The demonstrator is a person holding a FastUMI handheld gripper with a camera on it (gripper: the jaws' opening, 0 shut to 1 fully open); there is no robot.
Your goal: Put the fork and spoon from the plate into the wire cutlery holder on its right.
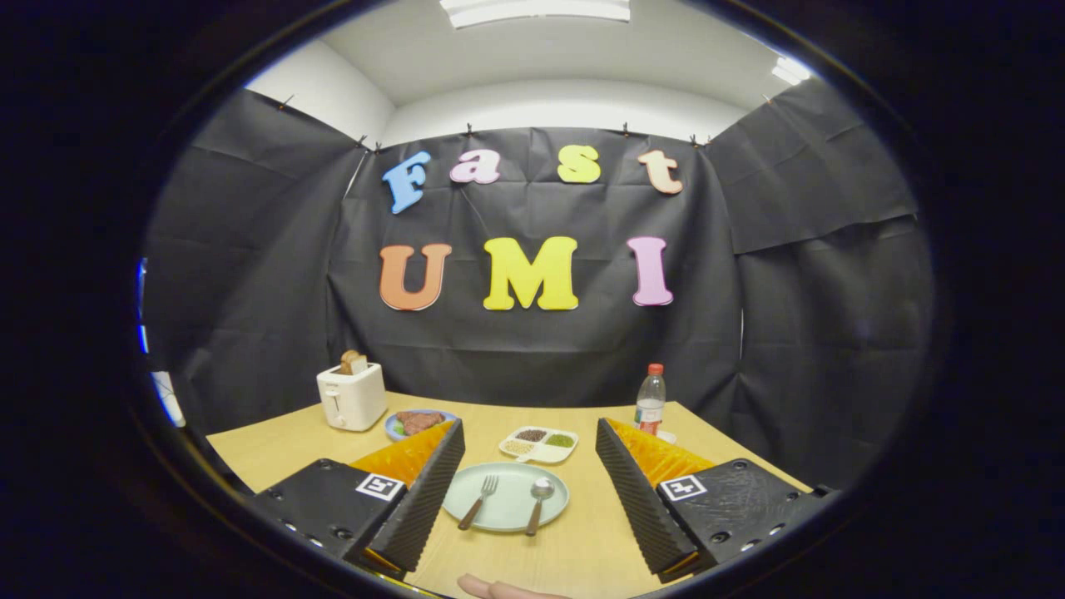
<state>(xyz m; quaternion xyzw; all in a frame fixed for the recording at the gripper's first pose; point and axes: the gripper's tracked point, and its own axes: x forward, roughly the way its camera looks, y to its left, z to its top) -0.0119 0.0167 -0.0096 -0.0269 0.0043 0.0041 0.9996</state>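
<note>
On the plate [505,497], the fork [478,502] and spoon [537,503] are lying side by side, untouched; the gripper [528,487] is hovering wide open, its fingers flanking the plate, so everything is waiting.

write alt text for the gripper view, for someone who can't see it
The open gripper hangs over a wooden table, its fingers either side of a plate holding a fork and a spoon. Beyond the plate are a divided snack tray, a toaster, a dish of meat and a bottle.
</note>
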